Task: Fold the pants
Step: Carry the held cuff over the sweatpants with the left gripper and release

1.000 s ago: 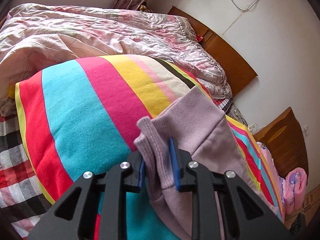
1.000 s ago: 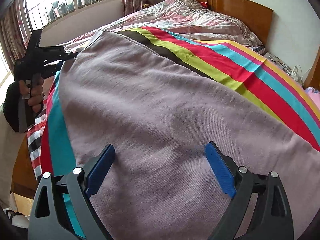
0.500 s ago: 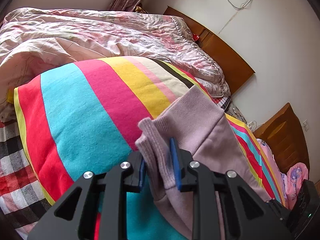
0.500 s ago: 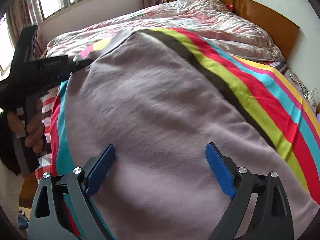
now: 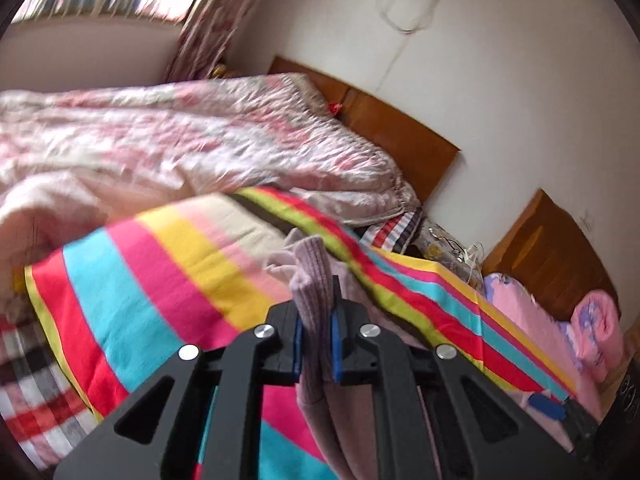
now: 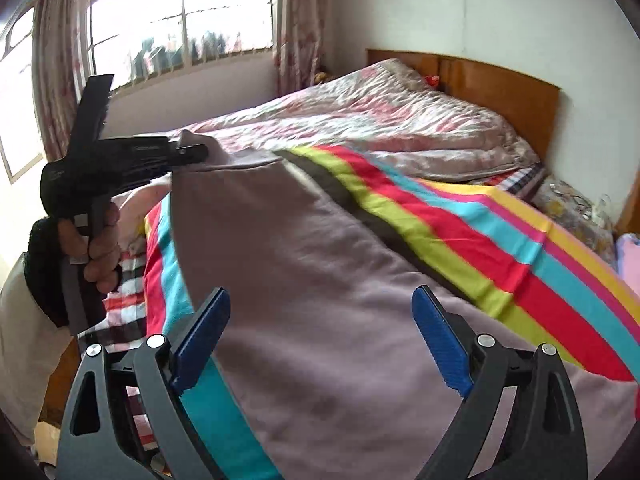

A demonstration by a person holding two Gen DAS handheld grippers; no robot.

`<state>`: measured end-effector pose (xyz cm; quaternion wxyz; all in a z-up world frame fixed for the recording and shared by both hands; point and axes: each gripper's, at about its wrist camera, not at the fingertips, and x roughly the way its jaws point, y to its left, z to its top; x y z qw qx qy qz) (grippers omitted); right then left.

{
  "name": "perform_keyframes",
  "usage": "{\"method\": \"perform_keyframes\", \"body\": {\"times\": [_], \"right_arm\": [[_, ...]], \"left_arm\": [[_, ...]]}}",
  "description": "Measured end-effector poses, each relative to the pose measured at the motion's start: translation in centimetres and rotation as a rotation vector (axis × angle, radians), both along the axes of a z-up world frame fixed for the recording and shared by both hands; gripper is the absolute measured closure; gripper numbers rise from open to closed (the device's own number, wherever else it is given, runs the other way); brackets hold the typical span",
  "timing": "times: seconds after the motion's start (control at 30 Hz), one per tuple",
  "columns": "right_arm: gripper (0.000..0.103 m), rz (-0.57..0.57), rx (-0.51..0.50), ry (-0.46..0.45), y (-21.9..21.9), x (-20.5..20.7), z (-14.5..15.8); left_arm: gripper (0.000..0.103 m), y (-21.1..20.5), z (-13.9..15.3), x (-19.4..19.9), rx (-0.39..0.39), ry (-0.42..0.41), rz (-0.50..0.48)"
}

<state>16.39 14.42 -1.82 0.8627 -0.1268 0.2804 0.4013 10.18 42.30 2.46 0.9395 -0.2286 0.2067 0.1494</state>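
Mauve pants [image 6: 320,280] lie spread over a striped blanket [image 6: 500,248] on the bed. My left gripper [image 5: 316,344] is shut on the ribbed hem of the pants [image 5: 314,280] and holds that end lifted. It also shows in the right wrist view [image 6: 188,152], raised at the far left end of the pants. My right gripper [image 6: 320,336] is open and empty, just above the near part of the pants. In the left wrist view it shows only in part at the lower right.
A rumpled pink floral quilt [image 5: 180,144] fills the far half of the bed. A wooden headboard [image 6: 500,84] stands against the white wall. A checked sheet [image 5: 24,380] shows at the bed's edge. Pink bedding [image 5: 560,320] lies at the right. A window [image 6: 180,20] is behind.
My left gripper has lifted the pants' hem higher and tilted up. The cloth now hangs down between the jaws. My right gripper has stayed open and tilted up a little.
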Motion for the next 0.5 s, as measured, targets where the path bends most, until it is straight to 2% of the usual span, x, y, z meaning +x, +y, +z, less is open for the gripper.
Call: {"method": "perform_keyframes", "body": {"times": [0.1,0.2,0.27,0.3,0.37,0.43,0.47,0.5], "right_arm": [[0.014,-0.191,0.096,-0.054,-8.9,0.3,3.6],[0.013,-0.410,0.191,-0.118,-18.6,-0.3,6.6],[0.013,-0.552,0.266,-0.143,-24.8,-1.3,8.1],[0.013,-0.606,0.298,-0.139,-27.4,-1.7,8.3],[0.013,-0.682,0.322,-0.131,-31.2,-2.4,8.2],[0.013,-0.743,0.312,-0.119,-33.7,-3.1,7.5],[0.013,-0.759,0.312,-0.095,-34.7,-3.3,6.9],[0.013,-0.759,0.315,-0.067,-35.3,-3.5,6.2]], "left_arm": [[0.093,-9.3,5.0,1.2,0.229,-0.046,-0.184],[0.093,-20.4,5.6,2.1,0.421,-0.047,-0.397],[0.092,-28.5,3.1,2.3,0.545,-0.005,-0.569],[0.092,-31.9,1.1,2.4,0.582,0.031,-0.651],[0.091,-38.0,-3.8,2.9,0.614,0.139,-0.824],[0.087,-42.4,-8.3,3.0,0.660,0.237,-0.933],[0.075,-43.6,-9.5,2.7,0.684,0.260,-0.956],[0.059,-44.4,-9.6,1.7,0.700,0.231,-0.980]]}}
